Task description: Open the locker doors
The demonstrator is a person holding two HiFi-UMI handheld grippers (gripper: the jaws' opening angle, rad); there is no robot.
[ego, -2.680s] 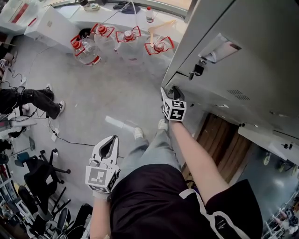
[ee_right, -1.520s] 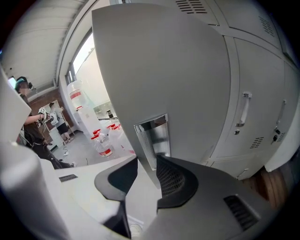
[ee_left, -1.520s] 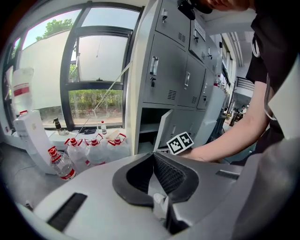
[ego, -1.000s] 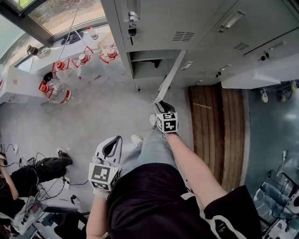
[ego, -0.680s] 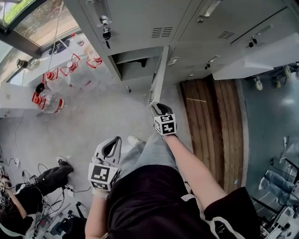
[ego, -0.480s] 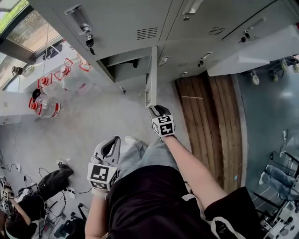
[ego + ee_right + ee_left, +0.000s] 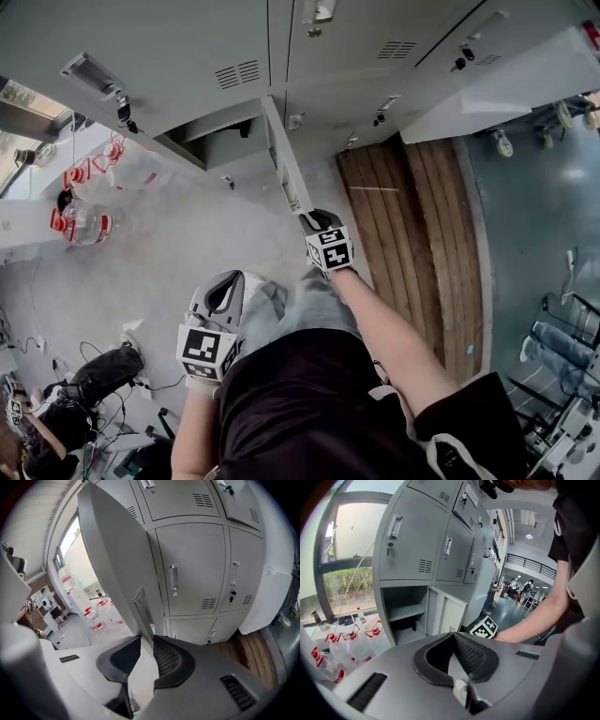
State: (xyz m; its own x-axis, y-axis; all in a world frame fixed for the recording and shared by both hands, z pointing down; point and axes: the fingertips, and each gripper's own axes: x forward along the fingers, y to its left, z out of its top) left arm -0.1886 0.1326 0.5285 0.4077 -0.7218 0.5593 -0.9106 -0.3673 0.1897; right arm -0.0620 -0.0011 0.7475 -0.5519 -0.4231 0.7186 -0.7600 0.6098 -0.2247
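No text can be read anywhere. The cubes on the left hand-held gripper [image 7: 225, 281] and the right hand-held gripper [image 7: 315, 219] bear only black-and-white square marker patterns. The label holder [image 7: 395, 526] on a locker door [image 7: 412, 543] and the red labels on the water jugs [image 7: 80, 225] are too small to make out.

The tall grey metal locker bank [image 7: 187, 47] runs off the head view's top edge, and there the black-and-white marker cube [image 7: 330, 249] covers the jaws of the right gripper [image 7: 317, 219] at the open grey metal locker door [image 7: 286, 167]. That door's top leaves the right gripper view, and the distant figures [image 7: 528, 588] in the left gripper view are too small to make out.
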